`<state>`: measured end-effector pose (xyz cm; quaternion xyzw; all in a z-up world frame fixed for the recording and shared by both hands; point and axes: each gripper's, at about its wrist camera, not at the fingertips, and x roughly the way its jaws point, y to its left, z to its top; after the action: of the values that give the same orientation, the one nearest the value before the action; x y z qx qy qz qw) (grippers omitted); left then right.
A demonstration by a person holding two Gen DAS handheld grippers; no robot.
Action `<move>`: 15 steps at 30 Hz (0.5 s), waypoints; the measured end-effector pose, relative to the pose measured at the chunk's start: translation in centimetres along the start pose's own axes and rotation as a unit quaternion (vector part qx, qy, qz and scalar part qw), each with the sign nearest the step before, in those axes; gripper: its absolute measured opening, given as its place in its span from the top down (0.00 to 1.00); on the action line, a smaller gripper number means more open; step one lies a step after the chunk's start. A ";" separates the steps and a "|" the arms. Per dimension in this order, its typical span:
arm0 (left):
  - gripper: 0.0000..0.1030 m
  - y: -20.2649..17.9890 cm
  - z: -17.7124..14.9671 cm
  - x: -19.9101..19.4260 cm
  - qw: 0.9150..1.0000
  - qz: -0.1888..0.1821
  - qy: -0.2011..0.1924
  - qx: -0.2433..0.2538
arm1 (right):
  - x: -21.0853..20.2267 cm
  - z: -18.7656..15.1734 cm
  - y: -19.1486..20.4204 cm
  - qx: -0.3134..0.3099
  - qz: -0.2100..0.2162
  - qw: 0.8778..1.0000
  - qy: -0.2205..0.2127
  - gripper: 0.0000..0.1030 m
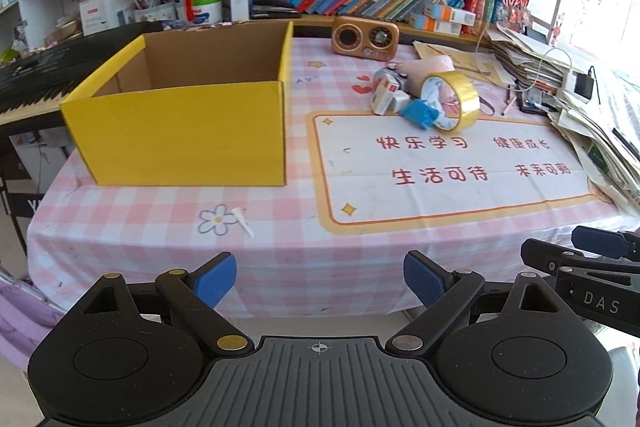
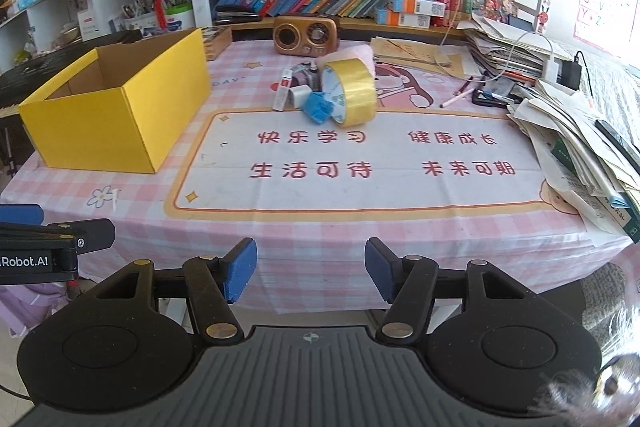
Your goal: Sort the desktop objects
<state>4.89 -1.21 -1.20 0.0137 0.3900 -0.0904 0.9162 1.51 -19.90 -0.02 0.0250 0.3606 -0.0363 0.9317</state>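
An open yellow cardboard box (image 1: 180, 131) (image 2: 116, 123) stands on the left of the table, its inside showing only bare cardboard. A small pile lies at the back middle: a roll of yellow tape (image 1: 452, 101) (image 2: 352, 93) on its edge, a blue block (image 1: 420, 113) (image 2: 318, 108), small white boxes (image 1: 386, 95) (image 2: 284, 93) and a pink thing (image 1: 432, 65) behind them. My left gripper (image 1: 320, 283) is open and empty, off the table's front edge. My right gripper (image 2: 312, 269) is open and empty, also before the front edge, and shows in the left wrist view (image 1: 592, 255).
A pink checked cloth with a printed mat (image 1: 440, 171) covers the table. A wooden radio (image 1: 366, 37) stands at the back. Stacks of paper (image 2: 580, 147), pens and a charger crowd the right side. A small white piece (image 1: 244, 221) lies near the front. A keyboard (image 1: 36, 79) sits left.
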 end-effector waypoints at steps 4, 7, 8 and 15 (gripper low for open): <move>0.10 -0.8 0.4 0.6 1.000 -0.008 0.002 0.006 | 0.2 0.2 -0.8 0.004 -0.007 1.000 0.002 0.43; 0.10 -1.3 0.7 1.1 1.000 -0.014 0.003 0.009 | 0.4 0.4 -1.3 0.006 -0.011 1.000 0.004 0.43; 0.10 -1.5 0.9 1.3 1.000 -0.016 0.004 0.011 | 0.5 0.4 -1.5 0.007 -0.012 1.000 0.005 0.43; 0.10 -3.0 1.4 2.5 0.999 -0.030 0.012 0.022 | 1.2 0.6 -2.9 0.017 -0.022 1.000 0.014 0.43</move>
<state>7.10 -4.67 -1.87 0.0236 0.3992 -0.1264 0.9078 2.57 -22.93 -0.41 0.0332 0.3737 -0.0624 0.9248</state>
